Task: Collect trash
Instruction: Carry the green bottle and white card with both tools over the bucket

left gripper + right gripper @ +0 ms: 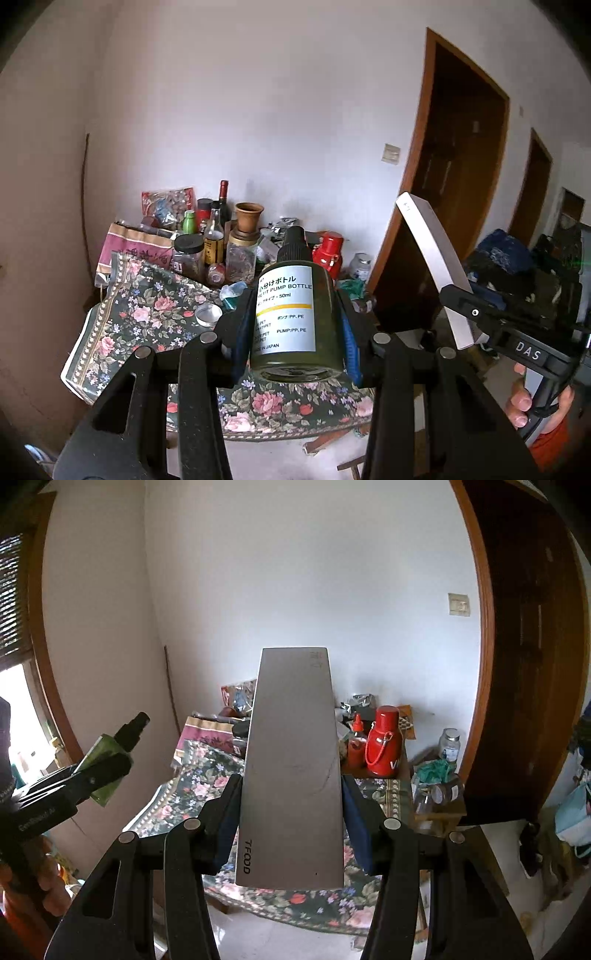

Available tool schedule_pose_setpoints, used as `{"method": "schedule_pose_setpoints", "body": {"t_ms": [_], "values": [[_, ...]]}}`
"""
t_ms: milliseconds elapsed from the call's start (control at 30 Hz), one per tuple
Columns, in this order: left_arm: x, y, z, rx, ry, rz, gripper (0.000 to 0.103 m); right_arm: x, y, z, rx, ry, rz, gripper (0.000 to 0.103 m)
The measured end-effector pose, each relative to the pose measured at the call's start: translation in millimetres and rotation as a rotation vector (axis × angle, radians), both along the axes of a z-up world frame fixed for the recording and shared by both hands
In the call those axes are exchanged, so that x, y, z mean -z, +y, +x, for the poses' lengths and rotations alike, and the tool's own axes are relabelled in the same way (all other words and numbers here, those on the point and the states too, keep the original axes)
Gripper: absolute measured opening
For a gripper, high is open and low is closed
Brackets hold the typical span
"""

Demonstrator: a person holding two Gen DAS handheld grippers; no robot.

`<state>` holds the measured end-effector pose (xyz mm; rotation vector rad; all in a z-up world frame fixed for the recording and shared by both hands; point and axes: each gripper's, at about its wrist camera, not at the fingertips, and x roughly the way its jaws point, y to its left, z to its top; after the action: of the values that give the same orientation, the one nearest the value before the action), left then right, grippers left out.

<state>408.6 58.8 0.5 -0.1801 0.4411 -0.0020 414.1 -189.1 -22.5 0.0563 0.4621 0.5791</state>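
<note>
Right wrist view, centre frame: our right gripper (291,812) fingers clamp the flat grey rectangular TFOOD box (291,768) above the floral-clothed worktop (192,794), seemingly for disposal. Left wrist view, centre: our left gripper (291,332) pinches the small dark-green labelled pump bottle (291,317).

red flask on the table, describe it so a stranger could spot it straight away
Find the table under the floral cloth against the white wall, then look to its far right end. There stands the red flask, upright beside a smaller red squeeze bottle; only the flask has a looped carrying strap.
</note>
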Motion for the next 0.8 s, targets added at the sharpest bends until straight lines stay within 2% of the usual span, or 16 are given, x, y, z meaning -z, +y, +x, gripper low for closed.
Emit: {"method": "schedule_pose_setpoints", "body": {"t_ms": [233,467,633,800], "values": [[-4,26,-73,0.045,0.000,0.012,0.041,-1,18,-68,0.054,0.025,0.018,0.048],[6,49,-144,0.073,0.018,-0.005,0.041,10,33,-134,0.094,0.060,0.020,0.048],[18,51,-174,0.116,0.043,-0.026,0.041,27,33,-167,0.131,0.120,0.010,0.048],[39,48,-185,0.159,0.112,-0.048,0.041,51,29,-183,0.156,0.209,-0.013,0.048]]}}
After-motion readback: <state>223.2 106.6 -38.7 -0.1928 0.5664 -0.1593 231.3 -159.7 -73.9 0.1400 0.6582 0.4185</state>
